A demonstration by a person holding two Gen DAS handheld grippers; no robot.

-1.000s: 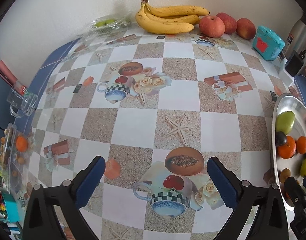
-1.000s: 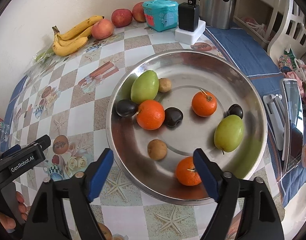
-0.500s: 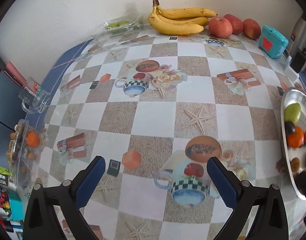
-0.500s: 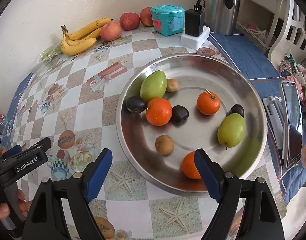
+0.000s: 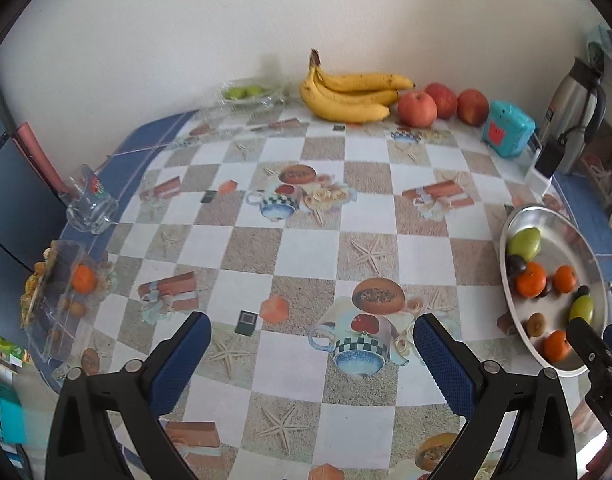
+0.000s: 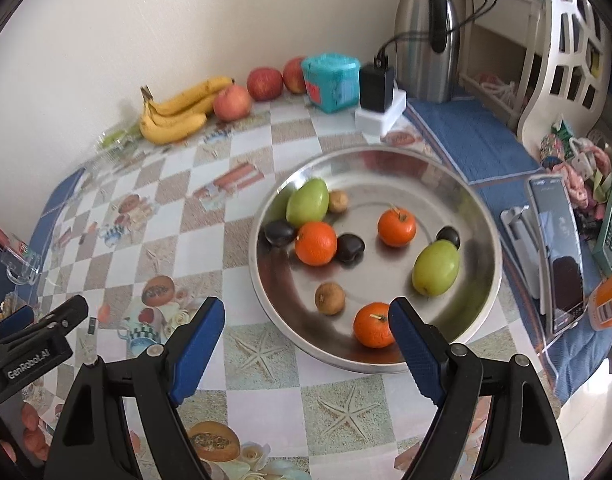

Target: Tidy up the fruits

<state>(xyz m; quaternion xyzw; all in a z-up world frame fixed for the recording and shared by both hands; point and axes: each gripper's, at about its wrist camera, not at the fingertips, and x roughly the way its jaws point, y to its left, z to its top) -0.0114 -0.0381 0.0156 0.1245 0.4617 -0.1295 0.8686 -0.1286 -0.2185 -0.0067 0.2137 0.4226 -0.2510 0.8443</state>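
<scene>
We see both the left claw [image 5: 312,344] and right claw [image 6: 306,328] spread apart, empty, above the checkered counter [image 5: 306,248]. The steel tray [image 6: 482,240] of mixed fruit has its near rim partly hidden by the right claw's fingers. Bananas [image 5: 350,94] lie by the wall [image 5: 225,20].

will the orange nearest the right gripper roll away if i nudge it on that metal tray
Probably: the orange is round and lies loose on the smooth steel tray, so it may roll. The raised rim should stop it. It looks firm enough to pinch.
</scene>
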